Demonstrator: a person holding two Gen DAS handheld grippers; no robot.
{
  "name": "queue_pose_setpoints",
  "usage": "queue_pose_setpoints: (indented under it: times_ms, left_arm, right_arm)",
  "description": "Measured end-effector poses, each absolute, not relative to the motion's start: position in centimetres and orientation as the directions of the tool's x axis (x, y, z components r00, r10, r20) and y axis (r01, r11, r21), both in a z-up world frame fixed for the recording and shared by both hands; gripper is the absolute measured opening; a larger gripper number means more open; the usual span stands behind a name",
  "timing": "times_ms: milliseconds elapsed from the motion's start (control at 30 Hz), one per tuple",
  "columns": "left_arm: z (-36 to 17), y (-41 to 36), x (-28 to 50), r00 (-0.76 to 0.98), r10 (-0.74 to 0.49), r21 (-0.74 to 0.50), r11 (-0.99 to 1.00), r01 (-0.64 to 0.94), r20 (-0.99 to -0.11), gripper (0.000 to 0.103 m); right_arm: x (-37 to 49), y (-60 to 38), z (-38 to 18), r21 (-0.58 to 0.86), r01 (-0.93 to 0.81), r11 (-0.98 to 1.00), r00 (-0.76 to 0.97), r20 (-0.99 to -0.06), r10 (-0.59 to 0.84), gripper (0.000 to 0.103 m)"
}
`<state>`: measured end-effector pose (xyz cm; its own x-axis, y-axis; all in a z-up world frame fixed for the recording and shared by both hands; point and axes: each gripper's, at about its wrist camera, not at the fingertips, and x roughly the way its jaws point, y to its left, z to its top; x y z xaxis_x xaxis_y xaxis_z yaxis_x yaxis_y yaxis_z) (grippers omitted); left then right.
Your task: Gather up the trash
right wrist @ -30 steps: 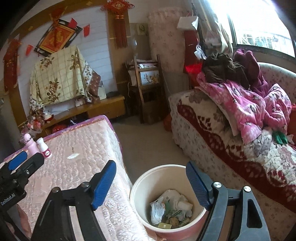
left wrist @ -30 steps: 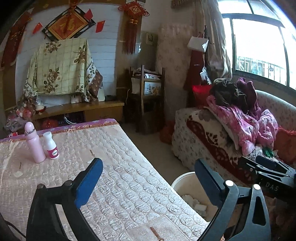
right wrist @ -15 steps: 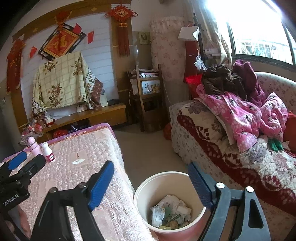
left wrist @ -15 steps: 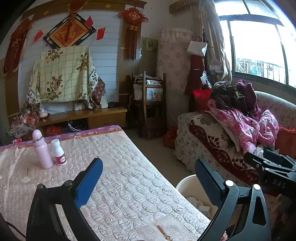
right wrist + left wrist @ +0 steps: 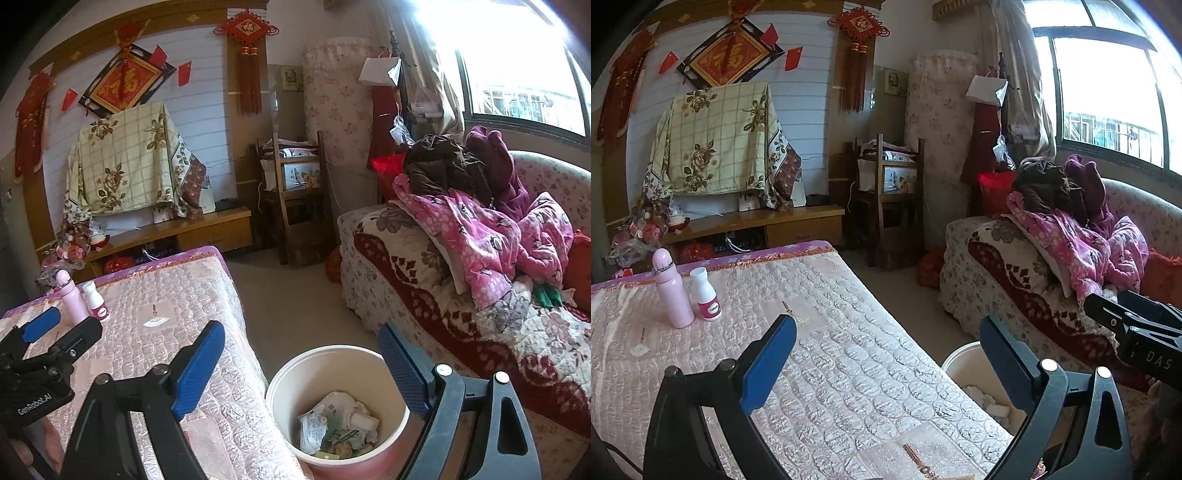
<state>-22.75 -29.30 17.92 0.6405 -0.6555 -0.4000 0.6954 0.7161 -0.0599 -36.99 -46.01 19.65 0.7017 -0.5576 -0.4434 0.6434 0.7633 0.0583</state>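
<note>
A round white trash bin (image 5: 334, 365) stands on the floor between the table and the sofa, holding crumpled paper and wrappers (image 5: 340, 421). Its rim also shows in the left wrist view (image 5: 964, 360). My right gripper (image 5: 301, 363) is open and empty, held above the bin. My left gripper (image 5: 888, 352) is open and empty over the table's right edge; it also shows at the left of the right wrist view (image 5: 55, 332). The other gripper's body shows at the right of the left wrist view (image 5: 1137, 332).
A table with a pink quilted cover (image 5: 831, 350) carries a pink bottle (image 5: 672, 291) and a small white bottle (image 5: 705, 295). A sofa (image 5: 443, 295) with piled pink clothes (image 5: 480, 236) stands on the right. A wooden chair (image 5: 890, 199) and low cabinet (image 5: 768, 225) stand behind.
Both grippers have tilted up and drawn back a little, so the room and bin sit lower in view. Both stay open and empty.
</note>
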Motion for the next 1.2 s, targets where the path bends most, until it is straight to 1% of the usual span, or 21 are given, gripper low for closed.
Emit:
queue_pose_setpoints:
  times_ms: [1200]
  left_arm:
    - [17.1, -28.9, -22.1, 0.649, -0.646, -0.046, 0.722, 0.69, -0.402, 0.099]
  right_arm:
    - [-36.2, -46.2, 18.5, 0.055, 0.642, 0.764, 0.69, -0.475, -0.546, 0.088]
